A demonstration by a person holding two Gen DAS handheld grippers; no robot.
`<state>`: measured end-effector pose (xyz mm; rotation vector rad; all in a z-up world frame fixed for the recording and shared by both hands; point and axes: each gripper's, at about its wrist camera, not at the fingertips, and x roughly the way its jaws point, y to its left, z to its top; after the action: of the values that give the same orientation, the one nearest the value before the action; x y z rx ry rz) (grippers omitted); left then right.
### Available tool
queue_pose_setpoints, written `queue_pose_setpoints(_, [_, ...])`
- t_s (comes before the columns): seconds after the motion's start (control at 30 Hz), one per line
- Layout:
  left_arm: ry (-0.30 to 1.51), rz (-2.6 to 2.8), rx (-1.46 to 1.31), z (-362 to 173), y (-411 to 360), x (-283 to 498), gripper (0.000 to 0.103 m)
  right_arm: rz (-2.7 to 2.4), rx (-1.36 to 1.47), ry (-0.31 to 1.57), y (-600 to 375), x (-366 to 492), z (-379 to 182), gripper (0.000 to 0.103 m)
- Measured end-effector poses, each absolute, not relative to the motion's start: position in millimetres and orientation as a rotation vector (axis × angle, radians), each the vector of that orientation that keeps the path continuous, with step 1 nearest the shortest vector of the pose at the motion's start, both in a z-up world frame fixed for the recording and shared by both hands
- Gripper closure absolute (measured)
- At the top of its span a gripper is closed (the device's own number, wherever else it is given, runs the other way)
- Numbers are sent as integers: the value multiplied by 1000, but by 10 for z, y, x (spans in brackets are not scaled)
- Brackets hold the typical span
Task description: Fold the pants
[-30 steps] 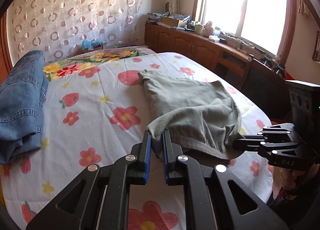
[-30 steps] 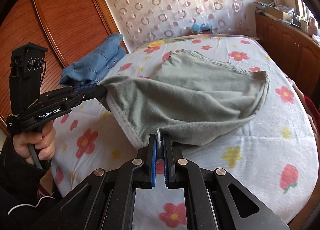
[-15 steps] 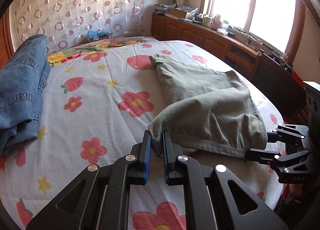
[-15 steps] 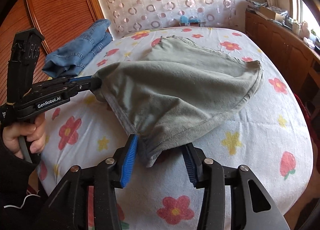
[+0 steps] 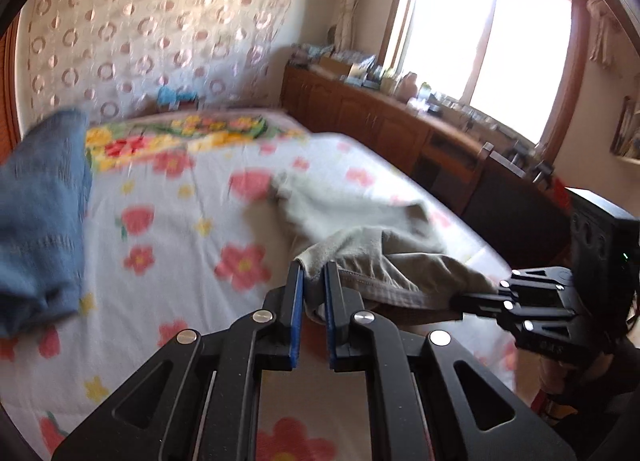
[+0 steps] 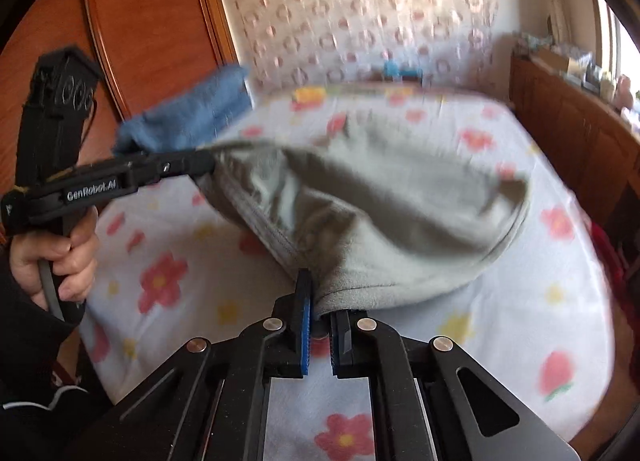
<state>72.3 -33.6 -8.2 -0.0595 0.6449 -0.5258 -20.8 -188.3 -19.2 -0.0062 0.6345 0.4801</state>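
White cotton bedsheet printed with red and yellow flowers (image 6: 532, 293) covers the bed that carries everything. Soft grey-green fabric pants (image 6: 400, 197) lie toward the bed's near right edge, their near hem lifted clear while the far part rests on the sheet. Folded blue denim jeans (image 5: 40, 221) sit at the left edge, well apart. The left gripper (image 5: 312, 293) has its jaws clenched on one hem corner; the right gripper (image 6: 320, 313) has its jaws clenched on the other. Judging by the sag between them, the cloth is light, limp and easily bunched, so hem corners or seams look the surest holds.
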Motion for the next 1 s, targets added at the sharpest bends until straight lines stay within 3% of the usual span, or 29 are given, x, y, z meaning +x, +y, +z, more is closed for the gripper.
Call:
queue_pose_setpoints(0.3, [463, -548, -19, 819, -474, 619, 93, 501, 28, 426, -2309, -254, 755, 97])
queue_pose_setpoints(0.5, [423, -499, 8, 1020, -414, 854, 93, 525, -9, 367, -2359, -153, 1035, 97])
queue_pose_setpoints(0.77, [417, -394, -3, 1087, -211, 1605, 93, 550, -50, 386, -2177, 847, 1184, 98])
queue_pose_setpoints(1.0, [375, -357, 7, 1638, -193, 2054, 93, 496, -77, 321, -1877, 1677, 1669, 98])
